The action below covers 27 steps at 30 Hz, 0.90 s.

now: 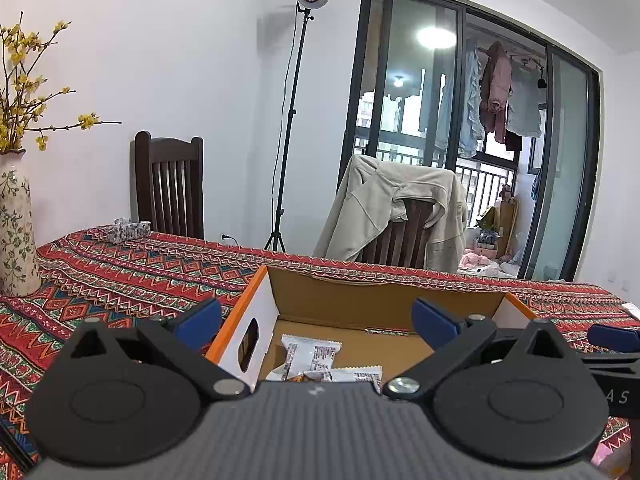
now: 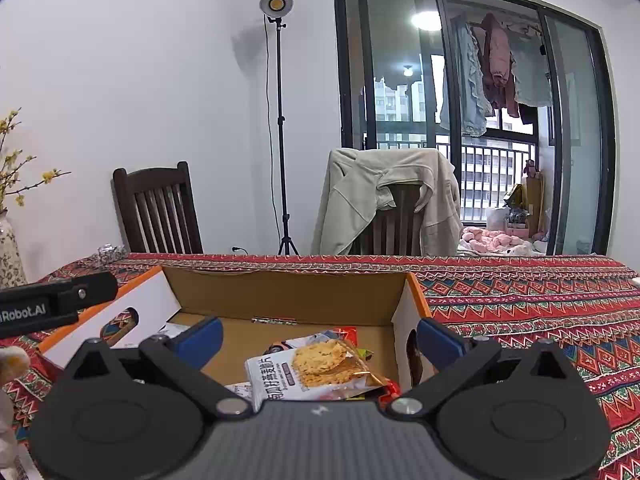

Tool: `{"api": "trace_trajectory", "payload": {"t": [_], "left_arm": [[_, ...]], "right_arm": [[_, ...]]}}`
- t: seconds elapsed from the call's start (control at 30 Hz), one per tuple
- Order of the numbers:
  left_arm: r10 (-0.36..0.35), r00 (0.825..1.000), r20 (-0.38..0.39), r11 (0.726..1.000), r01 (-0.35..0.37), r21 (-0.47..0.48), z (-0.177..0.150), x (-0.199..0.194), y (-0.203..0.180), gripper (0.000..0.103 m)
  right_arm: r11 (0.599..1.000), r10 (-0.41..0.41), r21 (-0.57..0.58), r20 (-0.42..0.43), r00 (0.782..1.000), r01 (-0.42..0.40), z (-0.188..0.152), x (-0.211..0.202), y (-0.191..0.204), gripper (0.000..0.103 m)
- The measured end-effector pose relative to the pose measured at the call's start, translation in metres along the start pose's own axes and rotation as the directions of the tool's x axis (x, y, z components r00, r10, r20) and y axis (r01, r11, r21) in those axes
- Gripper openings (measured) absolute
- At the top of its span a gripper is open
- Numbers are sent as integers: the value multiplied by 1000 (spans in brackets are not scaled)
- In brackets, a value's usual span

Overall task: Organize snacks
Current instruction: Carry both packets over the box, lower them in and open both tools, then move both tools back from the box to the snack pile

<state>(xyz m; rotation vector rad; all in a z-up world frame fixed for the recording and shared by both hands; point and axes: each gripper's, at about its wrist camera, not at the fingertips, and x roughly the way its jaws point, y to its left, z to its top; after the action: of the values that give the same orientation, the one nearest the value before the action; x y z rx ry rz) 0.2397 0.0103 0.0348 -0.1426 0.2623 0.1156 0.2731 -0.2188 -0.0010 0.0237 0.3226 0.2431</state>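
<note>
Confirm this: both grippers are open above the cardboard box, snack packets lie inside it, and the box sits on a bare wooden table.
One thing is wrong: the table is not bare wood. A red patterned tablecloth covers it, as the right wrist view shows. The rest holds: the left gripper and right gripper are open above the cardboard box, with snack packets inside.

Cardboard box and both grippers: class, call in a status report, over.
Left gripper open, empty, over cardboard box. Right gripper open above oat-crisp packet in box. White wrappers inside. Nothing blocking.

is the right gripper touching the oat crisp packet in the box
Apart. In the right wrist view the open right gripper hovers with both blue fingertips clear of the oat crisp packet.
</note>
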Motion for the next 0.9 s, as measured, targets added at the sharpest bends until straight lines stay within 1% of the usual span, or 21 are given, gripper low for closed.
{"api": "trace_trajectory", "payload": {"t": [0.1, 0.27, 0.4, 0.53, 0.67, 0.8, 0.9], "left_arm": [[-7, 1000, 7, 1000, 7, -1, 2, -3, -2, 103], [2, 1000, 17, 1000, -2, 4, 8, -8, -8, 103], [-17, 1000, 14, 999, 18, -45, 20, -15, -4, 103], [-23, 999, 30, 998, 25, -63, 29, -28, 2, 103], [-31, 999, 26, 997, 32, -65, 34, -43, 10, 103], [-38, 999, 11, 997, 38, -71, 32, -60, 19, 103], [-54, 999, -4, 997, 54, -55, 26, -73, 23, 103]], "right_arm": [[1000, -2, 4, 1, 1000, 2, 1, -1, -1, 103], [1000, 4, 11, 16, 1000, -4, 5, -5, -2, 103], [1000, -3, 15, 22, 1000, 3, 11, -12, -3, 103], [1000, 2, 14, 28, 1000, -2, 20, -27, -2, 103], [1000, 16, 3, 34, 999, -16, 26, -45, 1, 103], [999, 35, -21, 31, 999, -35, 24, -64, 6, 103], [998, 55, -31, 13, 998, -55, 17, -78, 8, 103]]}}
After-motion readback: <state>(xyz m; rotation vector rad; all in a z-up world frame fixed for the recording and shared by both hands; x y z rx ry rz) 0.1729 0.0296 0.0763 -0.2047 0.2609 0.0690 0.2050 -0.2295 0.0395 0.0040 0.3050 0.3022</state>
